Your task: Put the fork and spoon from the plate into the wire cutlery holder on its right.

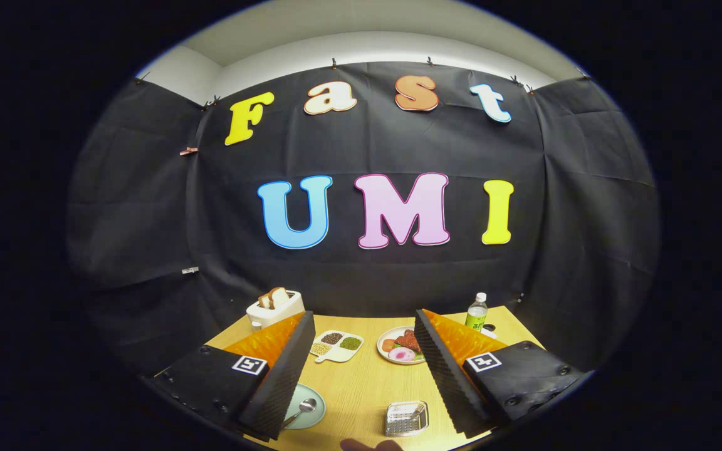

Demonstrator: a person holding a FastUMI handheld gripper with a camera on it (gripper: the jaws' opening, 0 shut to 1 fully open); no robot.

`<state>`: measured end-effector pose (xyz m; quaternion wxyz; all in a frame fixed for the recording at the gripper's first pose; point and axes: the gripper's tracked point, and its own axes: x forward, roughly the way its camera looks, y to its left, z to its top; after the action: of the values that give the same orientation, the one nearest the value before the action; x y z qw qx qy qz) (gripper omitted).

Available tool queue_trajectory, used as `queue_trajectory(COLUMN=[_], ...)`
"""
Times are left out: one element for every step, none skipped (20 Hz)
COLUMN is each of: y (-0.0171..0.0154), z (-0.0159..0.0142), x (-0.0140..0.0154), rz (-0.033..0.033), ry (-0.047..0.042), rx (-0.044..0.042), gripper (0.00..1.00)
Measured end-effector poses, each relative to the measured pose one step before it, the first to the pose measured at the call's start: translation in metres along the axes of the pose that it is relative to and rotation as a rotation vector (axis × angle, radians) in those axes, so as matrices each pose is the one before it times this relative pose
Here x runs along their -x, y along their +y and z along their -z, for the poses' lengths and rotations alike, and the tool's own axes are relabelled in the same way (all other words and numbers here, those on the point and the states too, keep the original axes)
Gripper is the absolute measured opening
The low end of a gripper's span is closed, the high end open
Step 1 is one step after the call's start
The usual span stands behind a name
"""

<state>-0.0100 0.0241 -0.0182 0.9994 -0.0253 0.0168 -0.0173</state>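
My claw [364,369] hangs spread wide and empty above the wooden table [361,382]. Taking the plate [308,410] as landmark: it lies by my left finger, a spoon [301,410] resting on it; whether the fork is there too I cannot tell. The wire cutlery holder [406,418] stands to its right, apart. Beyond are a toaster [274,308], food dishes and a bottle [476,311].
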Motion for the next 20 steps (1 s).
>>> queue_trajectory(y=[0.00055, 0.00146, 0.00163, 0.00152, 0.0029, 0.00374, 0.00183, 0.00006, -0.00047, 0.00269, 0.00263, 0.00109, 0.00154, 0.00137, 0.0041, 0.00342, 0.00373, 0.00526, 0.00199, 0.00408], z=[0.00253, 0.00414, 0.00315, 0.00379, 0.00255, 0.00258, 0.00274, 0.00323, 0.00192, 0.0031, 0.00255, 0.00232, 0.00213, 0.00346, 0.00432, 0.00542, 0.00711, 0.01087, 0.01035, 0.01059], x=[0.00206, 0.00211, 0.00155, 0.00249, 0.00078, 0.00176, 0.00124, 0.00022, 0.00034, 0.00019, 0.00028, -0.00044, -0.001, -0.00166, -0.0024, -0.00288, -0.00303, -0.00584, -0.00451, -0.00565], rz=[0.01138, 0.00924, 0.00739, 0.00748, -0.00281, -0.00152, 0.00083, 0.00946, 0.01213, 0.00174, 0.00161, 0.00043, 0.00091, -0.00022, -0.00629, -0.00764, -0.01064, -0.01172, -0.0042, -0.00705], ry=[-0.00031, 0.00126, 0.00164, -0.00038, 0.00349, 0.00328, 0.00569, 0.00318, 0.00139, 0.0054, 0.00367, 0.00608, 0.0075, 0.00575, 0.01516, 0.02036, 0.02741, 0.03783, 0.03428, 0.03286], rx=[0.00156, -0.00134, -0.00089, -0.0011, 0.00039, 0.00028, 0.00162, 0.00489, 0.00602, 0.00556, 0.00255, 0.00301, 0.00017, -0.0047, -0.00678, -0.00449, -0.00175, 0.0038, 0.00455, 0.00644], gripper=[0.99, 0.99, 0.99, 0.99, 0.99, 0.99, 0.99, 0.99, 0.99, 0.99, 0.99, 0.99, 0.99, 0.99, 0.99, 0.99, 0.99, 0.99, 0.99, 0.99])
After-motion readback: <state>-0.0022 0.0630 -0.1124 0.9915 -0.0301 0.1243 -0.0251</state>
